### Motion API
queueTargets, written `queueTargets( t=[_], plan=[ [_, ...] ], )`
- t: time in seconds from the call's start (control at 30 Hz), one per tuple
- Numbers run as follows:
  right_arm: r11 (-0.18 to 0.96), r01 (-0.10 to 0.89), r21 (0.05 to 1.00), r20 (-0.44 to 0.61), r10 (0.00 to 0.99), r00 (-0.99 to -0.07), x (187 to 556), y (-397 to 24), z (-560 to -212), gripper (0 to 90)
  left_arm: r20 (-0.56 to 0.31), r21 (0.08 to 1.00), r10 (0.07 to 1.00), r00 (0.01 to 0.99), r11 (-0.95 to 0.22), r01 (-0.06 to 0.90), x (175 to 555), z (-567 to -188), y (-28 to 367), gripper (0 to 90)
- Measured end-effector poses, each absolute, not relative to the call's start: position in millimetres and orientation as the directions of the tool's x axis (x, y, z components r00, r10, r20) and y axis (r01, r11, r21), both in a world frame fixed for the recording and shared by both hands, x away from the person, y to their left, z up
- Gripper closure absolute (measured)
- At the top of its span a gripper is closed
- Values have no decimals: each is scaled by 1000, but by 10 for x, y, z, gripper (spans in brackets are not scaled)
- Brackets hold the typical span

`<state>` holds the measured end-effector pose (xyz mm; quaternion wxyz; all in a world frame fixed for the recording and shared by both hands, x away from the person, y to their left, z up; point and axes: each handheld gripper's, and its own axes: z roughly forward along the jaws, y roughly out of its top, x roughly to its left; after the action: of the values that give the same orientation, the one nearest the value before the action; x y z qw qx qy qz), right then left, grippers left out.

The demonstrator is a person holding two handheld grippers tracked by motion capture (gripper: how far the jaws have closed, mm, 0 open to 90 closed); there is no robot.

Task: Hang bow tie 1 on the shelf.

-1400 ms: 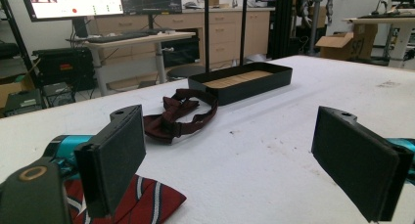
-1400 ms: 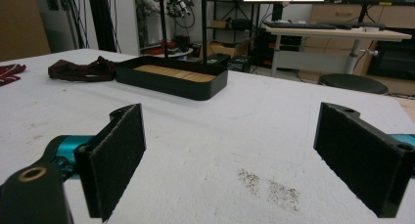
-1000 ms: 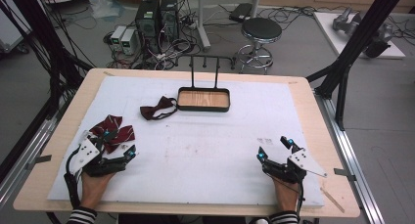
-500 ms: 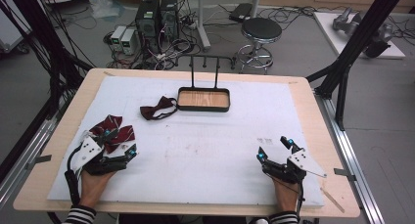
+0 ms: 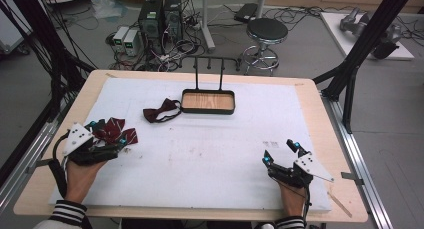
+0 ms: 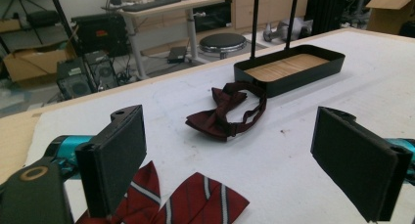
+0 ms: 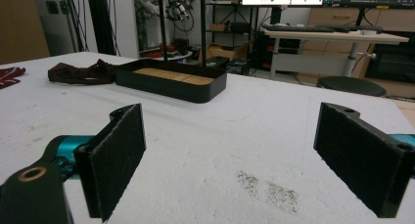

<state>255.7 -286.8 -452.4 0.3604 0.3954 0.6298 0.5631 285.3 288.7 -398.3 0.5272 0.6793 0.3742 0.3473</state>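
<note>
Your left gripper (image 6: 230,150), jaws apart, hovers just over the striped bow tie (image 6: 195,204), nearer than your right gripper (image 5: 282,154)

Grey floor beyond the surface (image 5: 310,96): a black round stool (image 5: 267,30), computer towers (image 5: 159,16), tangled cables (image 5: 170,51).

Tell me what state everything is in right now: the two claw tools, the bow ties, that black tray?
Left gripper: open, jaws wide apart over the striped bow tie, holding nothing.
Right gripper: open, holding nothing, low over bare white table cover.
Striped bow tie: lying flat on the cover, not gripped.
Dark bow tie: lying loose beside the tray, strap looped.
Tray: upright, nothing in it, wooden floor showing.
</note>
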Motion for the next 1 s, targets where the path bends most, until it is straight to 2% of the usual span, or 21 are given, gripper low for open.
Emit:
queueTargets(
  t=[0.37,0.63,1.0],
  plan=[
    [50,92,994,-7,905,-425,2548,-2861,-4526,110,54,926,907,418,-202,318,2965,-3870,2981,137],
    [48,87,995,-7,905,-424,2551,-2872,-4526,110,-37,842,938,345,-156,516,3123,-3810,3049,140],
    [46,81,996,-7,905,-426,2550,-2876,-4528,110,-68,747,957,283,-139,650,3276,-3903,3125,153]
  ],
)
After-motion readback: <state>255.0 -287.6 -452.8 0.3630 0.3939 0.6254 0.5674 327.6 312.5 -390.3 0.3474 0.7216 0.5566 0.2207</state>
